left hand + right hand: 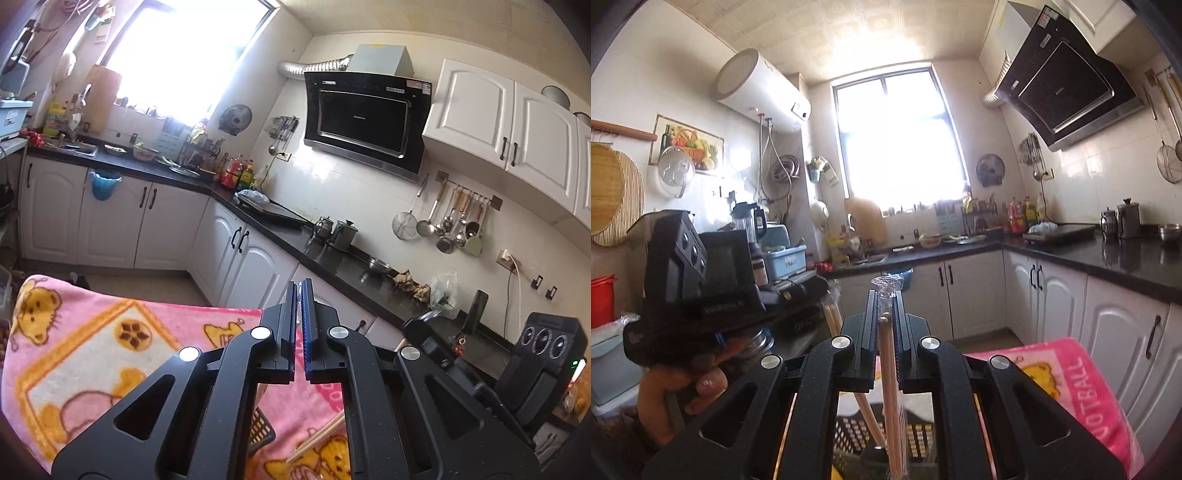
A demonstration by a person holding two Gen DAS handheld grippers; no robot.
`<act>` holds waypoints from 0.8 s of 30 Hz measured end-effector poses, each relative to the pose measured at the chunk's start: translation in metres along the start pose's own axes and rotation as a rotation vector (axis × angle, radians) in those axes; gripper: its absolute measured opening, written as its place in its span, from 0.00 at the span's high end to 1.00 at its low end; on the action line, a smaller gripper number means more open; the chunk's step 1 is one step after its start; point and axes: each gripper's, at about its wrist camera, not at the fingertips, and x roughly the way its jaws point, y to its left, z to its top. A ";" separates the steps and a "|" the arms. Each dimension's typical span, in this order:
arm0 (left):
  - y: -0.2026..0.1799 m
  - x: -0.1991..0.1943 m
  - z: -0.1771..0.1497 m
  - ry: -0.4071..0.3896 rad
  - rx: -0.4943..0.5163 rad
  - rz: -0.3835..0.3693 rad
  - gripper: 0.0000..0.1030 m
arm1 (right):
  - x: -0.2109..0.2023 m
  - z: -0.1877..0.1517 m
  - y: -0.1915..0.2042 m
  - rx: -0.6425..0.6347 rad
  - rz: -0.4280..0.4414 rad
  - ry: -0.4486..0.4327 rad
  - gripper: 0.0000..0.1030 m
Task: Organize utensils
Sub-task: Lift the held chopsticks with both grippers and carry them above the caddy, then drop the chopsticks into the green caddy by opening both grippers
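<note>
While the wrapped chopsticks [891,373] stand clamped between the nearly closed jaws of the right gripper [885,295], their lower ends hang over the black slotted basket [849,430], so this pair looks only partway to being stowed. Beside the basket, more chopsticks [317,435] lie loose on the pink blanket [92,332] and seem still to be gathered. Above the blanket, the left gripper [299,286] is closed to a narrow slit, holding nothing.
</note>
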 end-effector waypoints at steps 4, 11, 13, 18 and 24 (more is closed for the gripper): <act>0.010 0.008 -0.003 0.003 -0.017 0.021 0.99 | 0.011 0.008 -0.005 0.009 0.005 -0.031 0.92; 0.024 0.020 -0.020 0.032 -0.031 0.057 0.99 | 0.036 0.006 -0.016 0.005 -0.012 -0.044 0.92; 0.027 0.023 -0.025 0.041 -0.035 0.063 0.99 | 0.044 0.002 -0.020 0.010 -0.016 -0.030 0.92; 0.034 0.027 -0.038 0.056 -0.049 0.060 0.99 | 0.059 -0.016 -0.025 0.000 -0.039 -0.004 0.92; 0.039 0.033 -0.054 0.082 -0.066 0.055 0.99 | 0.072 -0.041 -0.033 0.018 -0.075 0.034 0.92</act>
